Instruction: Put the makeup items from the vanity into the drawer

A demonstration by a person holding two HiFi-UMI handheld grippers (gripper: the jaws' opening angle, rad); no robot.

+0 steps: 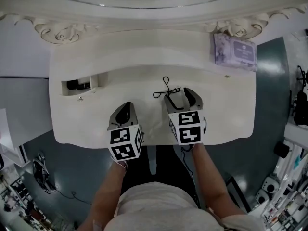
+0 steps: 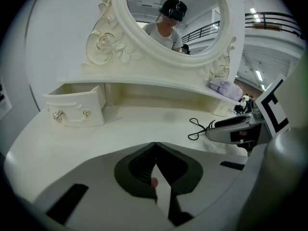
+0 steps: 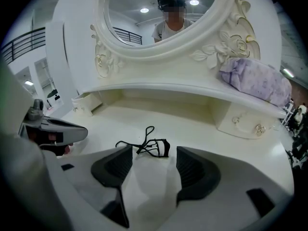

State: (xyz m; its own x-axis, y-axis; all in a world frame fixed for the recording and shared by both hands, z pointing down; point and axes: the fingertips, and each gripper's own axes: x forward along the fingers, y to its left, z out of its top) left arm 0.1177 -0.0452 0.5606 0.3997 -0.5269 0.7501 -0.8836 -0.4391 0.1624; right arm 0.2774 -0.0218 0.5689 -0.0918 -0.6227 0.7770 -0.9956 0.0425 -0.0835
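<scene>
The right tool (image 1: 182, 96) has its jaws spread wide and holds nothing. It is tipped down toward the table (image 1: 120, 57), and the eyelash curler (image 3: 153, 146) lies flat just ahead of its tips, not yet between them. That stance reads as lining up for a pick: the wide gap leaves room to straddle the thin wire frame. The left tool (image 1: 126, 107) rests close beside it, its jaws pressed together with nothing gripped, apparently waiting out of the way.

The small drawer (image 1: 79, 85) sits pulled out at the table's left end, well apart from the curler. It is open so that items can be dropped in from above, and a few dark things already lie inside, too small to name. A matching drawer (image 3: 245, 121) on the right end is closed.

The curler is black metal, with looped scissor handles at one end and a curved clamp head at the other. It is slim and low against the surface, so it will probably be fiddly to pinch and may skate on the smooth top. The table is glossy cream-white with a wavy front edge, and carved roses flank the oval mirror (image 3: 144, 13). The drawers carry small sparkling knobs. A soft lilac pack of wipes (image 1: 235, 51) lies on the raised shelf at the right. The tool pads are dark and ribbed, set in smooth grey shells.
</scene>
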